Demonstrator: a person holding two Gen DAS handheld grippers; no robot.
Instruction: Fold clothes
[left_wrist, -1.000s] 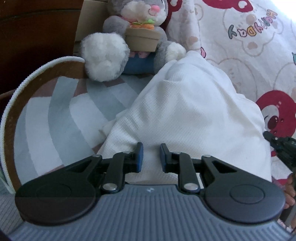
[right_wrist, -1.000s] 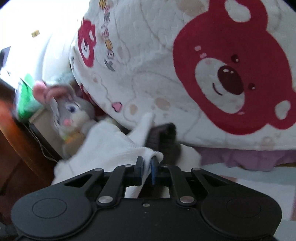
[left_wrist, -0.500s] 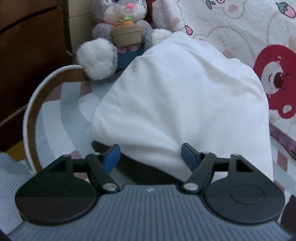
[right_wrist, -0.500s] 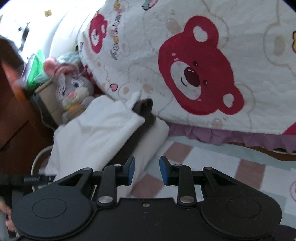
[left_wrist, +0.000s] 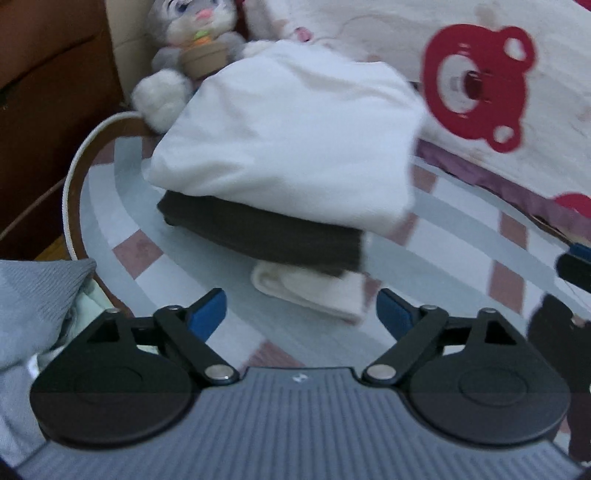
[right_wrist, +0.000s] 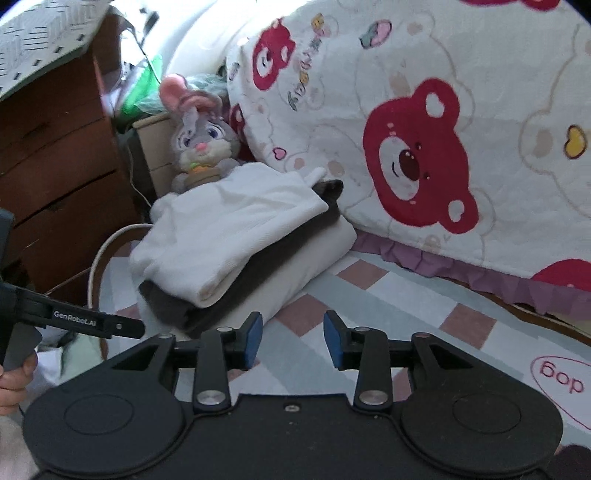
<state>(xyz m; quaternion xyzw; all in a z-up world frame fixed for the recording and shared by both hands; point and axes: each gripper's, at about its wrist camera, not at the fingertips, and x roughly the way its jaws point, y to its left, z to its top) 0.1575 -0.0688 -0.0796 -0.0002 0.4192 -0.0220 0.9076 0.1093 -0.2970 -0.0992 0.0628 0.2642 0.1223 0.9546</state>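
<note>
A stack of folded clothes lies on the patterned rug (left_wrist: 461, 258): a white waffle-knit garment (left_wrist: 288, 144) on top, a dark grey one (left_wrist: 266, 229) under it, a cream one (left_wrist: 314, 291) at the bottom. The right wrist view shows the same white garment (right_wrist: 236, 229), dark layer (right_wrist: 258, 273) and cream layer (right_wrist: 306, 266). My left gripper (left_wrist: 301, 314) hovers just short of the stack; its jaws are opening, with nothing between them. My right gripper (right_wrist: 292, 339) is back from the stack over the rug, its jaws opening and empty. The left gripper's finger (right_wrist: 92, 323) shows at the left.
A plush rabbit (right_wrist: 199, 144) sits behind the stack against a bear-print quilt (right_wrist: 424, 166) hanging off the bed. A wooden dresser (right_wrist: 55, 177) stands at the left. Grey clothing (left_wrist: 33, 306) lies at the near left, and a hand (right_wrist: 11, 384) holds the left gripper.
Both grippers let go of the white garment, opened and pulled back from the stack. The white garment now rests folded on top, and the dark and cream layers show beneath it.
</note>
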